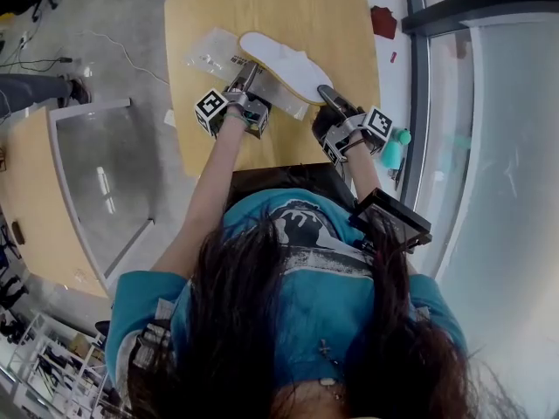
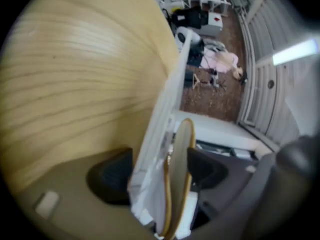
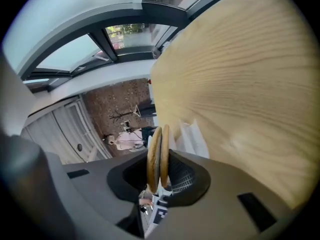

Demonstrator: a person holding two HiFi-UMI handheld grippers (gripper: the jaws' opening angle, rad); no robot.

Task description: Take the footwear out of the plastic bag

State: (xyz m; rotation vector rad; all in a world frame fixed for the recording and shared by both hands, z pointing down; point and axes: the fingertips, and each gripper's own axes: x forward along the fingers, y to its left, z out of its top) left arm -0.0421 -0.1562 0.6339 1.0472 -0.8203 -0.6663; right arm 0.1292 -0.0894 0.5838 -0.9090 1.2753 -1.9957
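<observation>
Slippers (image 1: 284,64): flat and white, face up, lying about the middle of the wooden table (image 1: 288,7). Long axis on a diagonal in the head view, from a rounded end at far left to a narrower end at near right. Toe and heel not told apart. Only one white outline visible from above.

Clear plastic bag (image 1: 208,52): flat on the table at the far-left end of the slippers, with more film showing beneath their near side.

Left gripper (image 1: 247,84): at the near-left edge of the slippers. In the left gripper view (image 2: 155,176), jaws standing well apart and clamping nothing. Between them, the bag's film (image 2: 160,134) on the left and one tan-rimmed slipper (image 2: 181,174) seen edge-on on the right, close against the right-hand pad. Beyond them, the film running on along the table (image 2: 75,84). None of this legible from above.

Right gripper (image 1: 330,101): at the near-right end of the slippers. In the right gripper view (image 3: 159,171), jaws closed onto two thin tan-edged soles (image 3: 159,154) pressed side by side, so a pair rather than one. A scrap of bag film just past them, and the table (image 3: 240,84) filling the right.
</observation>
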